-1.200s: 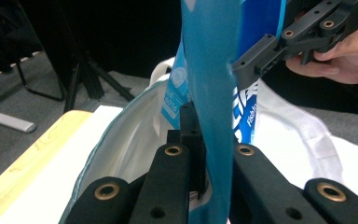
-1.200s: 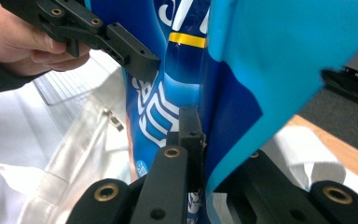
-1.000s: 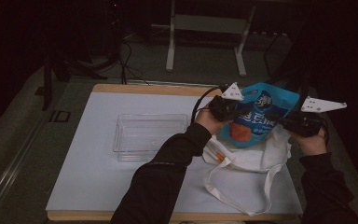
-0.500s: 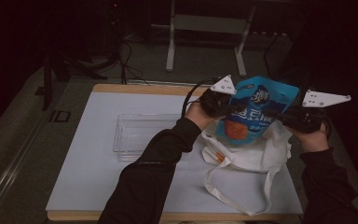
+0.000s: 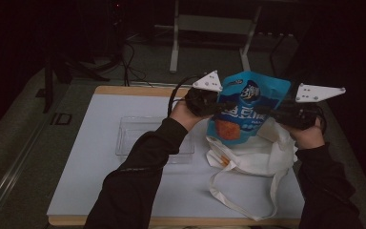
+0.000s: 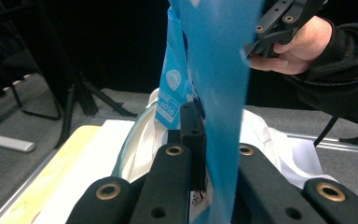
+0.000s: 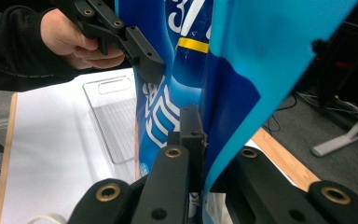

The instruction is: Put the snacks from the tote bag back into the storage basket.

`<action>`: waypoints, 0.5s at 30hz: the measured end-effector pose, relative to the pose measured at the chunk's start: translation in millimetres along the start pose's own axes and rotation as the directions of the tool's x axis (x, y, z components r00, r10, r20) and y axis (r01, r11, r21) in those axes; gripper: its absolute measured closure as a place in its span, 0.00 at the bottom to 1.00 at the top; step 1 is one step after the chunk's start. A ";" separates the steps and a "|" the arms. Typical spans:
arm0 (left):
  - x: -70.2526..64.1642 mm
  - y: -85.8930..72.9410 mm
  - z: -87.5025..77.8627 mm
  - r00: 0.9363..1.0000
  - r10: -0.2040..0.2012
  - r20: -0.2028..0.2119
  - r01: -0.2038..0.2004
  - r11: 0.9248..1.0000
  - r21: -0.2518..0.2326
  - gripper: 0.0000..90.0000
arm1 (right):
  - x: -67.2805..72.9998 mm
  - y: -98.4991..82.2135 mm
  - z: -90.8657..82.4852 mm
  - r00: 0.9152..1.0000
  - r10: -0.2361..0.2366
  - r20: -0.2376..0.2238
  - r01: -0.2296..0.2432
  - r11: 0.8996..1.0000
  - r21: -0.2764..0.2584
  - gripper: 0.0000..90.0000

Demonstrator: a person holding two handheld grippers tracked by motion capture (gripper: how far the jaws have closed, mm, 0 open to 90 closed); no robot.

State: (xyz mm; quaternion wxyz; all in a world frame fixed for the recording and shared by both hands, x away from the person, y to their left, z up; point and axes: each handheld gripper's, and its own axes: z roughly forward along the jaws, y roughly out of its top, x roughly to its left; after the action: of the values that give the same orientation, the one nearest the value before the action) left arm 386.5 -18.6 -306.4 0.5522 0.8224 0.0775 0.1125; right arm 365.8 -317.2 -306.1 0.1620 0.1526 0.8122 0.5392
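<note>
Clear tray lying on the white table, left of centre, with a slotted handle at its far end in the right gripper view.

Left gripper held up over the table's far right part, jaws clamped on the left edge of a blue bag. From its own camera, blue film pinched between the two black jaws, nearly closed, with the film's thickness alone between them. A pale round sticker there, with "6016" just readable on the panel below it.

Bag held upright in the air between both grippers, above a white tote. On the bag's front: a large white "3" in a dark blue roundel near the top, big white characters across the middle, an orange patch lower left. Smaller print too blurred to read. In the right gripper view, "37" in white over a yellow band, then bold white strokes on deep blue.

Tote lying crumpled at the near right of the table, its mouth open under the bag, straps looping toward the near edge.

Right gripper level with the left one, gripping the bag's right edge. Own camera: jaws almost shut with the film caught between them. Left gripper's jaws also seen there biting the bag's far side.
</note>
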 end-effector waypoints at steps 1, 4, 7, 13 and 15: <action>-0.5 -0.2 -3.8 1.000 0.000 -0.008 0.000 1.000 0.001 1.00 | 0.5 2.0 2.6 1.000 -0.001 -0.006 0.001 1.000 -0.003 0.99; 0.0 -1.6 -15.3 1.000 0.000 -0.023 0.000 1.000 0.005 1.00 | 2.4 8.0 11.0 1.000 -0.005 -0.022 0.005 1.000 -0.007 0.99; 2.0 -4.4 -27.2 0.999 -0.004 -0.033 0.004 1.000 0.007 1.00 | 5.4 14.9 20.5 0.999 -0.013 -0.036 0.012 1.000 -0.006 0.99; 4.4 -10.5 -49.4 0.999 -0.010 -0.053 0.011 1.000 0.010 1.00 | 11.8 27.8 39.7 0.998 -0.032 -0.062 0.032 0.999 0.001 0.99; 4.7 -13.0 -56.2 0.998 -0.018 -0.057 0.019 1.000 0.010 1.00 | 13.2 31.1 45.8 0.997 -0.037 -0.074 0.037 0.999 0.001 0.99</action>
State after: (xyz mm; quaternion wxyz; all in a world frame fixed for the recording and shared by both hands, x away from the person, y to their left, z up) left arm 375.8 37.6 -297.5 0.5463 0.8211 0.1016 0.1305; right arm 375.8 -262.2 -295.4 0.1418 0.1176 0.8210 0.5403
